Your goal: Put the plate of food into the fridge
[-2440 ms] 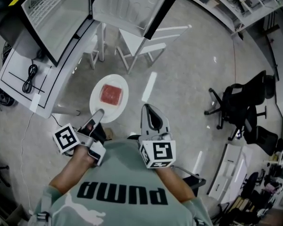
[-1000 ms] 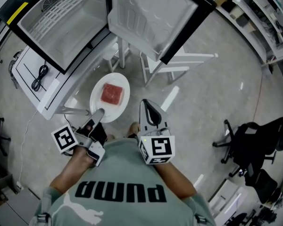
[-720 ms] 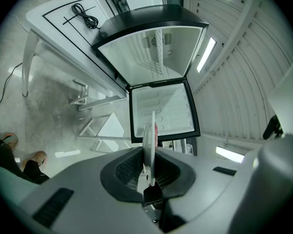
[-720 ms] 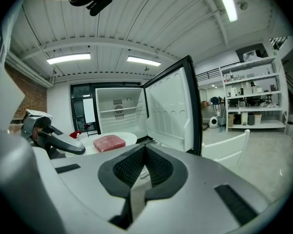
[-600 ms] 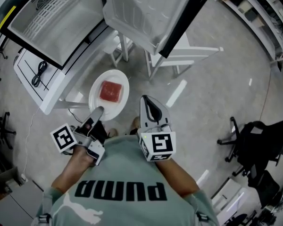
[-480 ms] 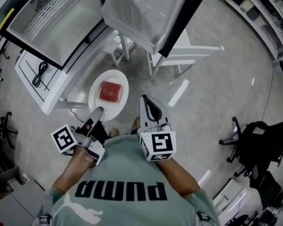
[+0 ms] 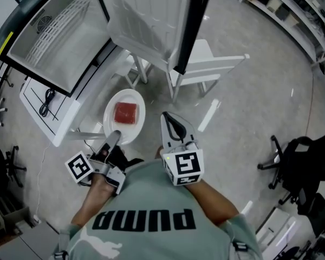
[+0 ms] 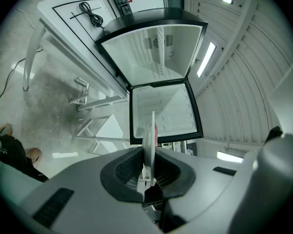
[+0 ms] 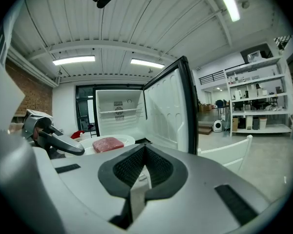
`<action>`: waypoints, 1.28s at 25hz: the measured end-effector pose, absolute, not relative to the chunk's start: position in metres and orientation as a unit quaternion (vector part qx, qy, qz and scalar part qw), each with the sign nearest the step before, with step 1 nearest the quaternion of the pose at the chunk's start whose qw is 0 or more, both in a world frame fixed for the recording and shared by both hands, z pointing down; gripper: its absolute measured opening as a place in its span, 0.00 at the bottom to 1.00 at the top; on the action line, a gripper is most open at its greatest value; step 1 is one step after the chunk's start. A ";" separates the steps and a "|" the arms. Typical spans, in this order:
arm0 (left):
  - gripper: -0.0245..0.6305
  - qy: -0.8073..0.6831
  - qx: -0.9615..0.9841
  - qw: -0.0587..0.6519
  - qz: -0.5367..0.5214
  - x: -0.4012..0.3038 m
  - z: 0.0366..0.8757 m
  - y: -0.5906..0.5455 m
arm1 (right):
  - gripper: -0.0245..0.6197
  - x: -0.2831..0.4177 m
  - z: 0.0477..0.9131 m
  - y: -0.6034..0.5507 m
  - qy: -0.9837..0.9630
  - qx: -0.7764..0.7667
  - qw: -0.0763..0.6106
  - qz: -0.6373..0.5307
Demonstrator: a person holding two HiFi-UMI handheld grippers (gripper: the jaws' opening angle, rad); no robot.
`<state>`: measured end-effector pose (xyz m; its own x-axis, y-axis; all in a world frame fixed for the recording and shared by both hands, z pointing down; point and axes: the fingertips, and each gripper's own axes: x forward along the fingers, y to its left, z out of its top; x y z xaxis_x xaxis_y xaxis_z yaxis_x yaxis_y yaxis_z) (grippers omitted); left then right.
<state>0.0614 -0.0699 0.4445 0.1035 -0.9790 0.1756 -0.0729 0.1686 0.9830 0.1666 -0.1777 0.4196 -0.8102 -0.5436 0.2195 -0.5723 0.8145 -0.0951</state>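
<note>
The fridge [image 7: 54, 37] stands open ahead, flanked by its swung door [image 7: 146, 20] and 1 white chair [image 7: 206, 56].

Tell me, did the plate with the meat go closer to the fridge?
Yes. The plate, pinched by the left gripper, has come nearer the open fridge: the gap to the bottom corner of its door is smaller in the head view.

PUMA, in black capitals, runs across the person's green shirt [image 7: 146, 221]; we see it upside down from the head view, with the white leaping-cat logo [image 7: 95, 249] beside it. The yellow sticker [image 7: 4, 44] on the fridge [image 7: 49, 37] is too small to read.
</note>
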 end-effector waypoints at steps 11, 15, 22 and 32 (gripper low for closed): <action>0.09 -0.531 0.499 0.543 -0.416 0.070 0.437 -0.081 | 0.05 0.168 0.419 -0.181 -0.953 0.277 0.097 0.075; 0.09 -0.538 0.489 0.545 -0.419 0.063 0.441 -0.079 | 0.05 0.161 0.424 -0.181 -0.954 0.270 0.102 0.082; 0.09 -0.535 0.484 0.553 -0.417 0.048 0.443 -0.090 | 0.05 0.146 0.427 -0.188 -0.952 0.271 0.110 0.087; 0.09 -0.525 0.491 0.556 -0.418 0.008 0.438 -0.108 | 0.05 0.109 0.420 -0.203 -0.949 0.283 0.117 0.083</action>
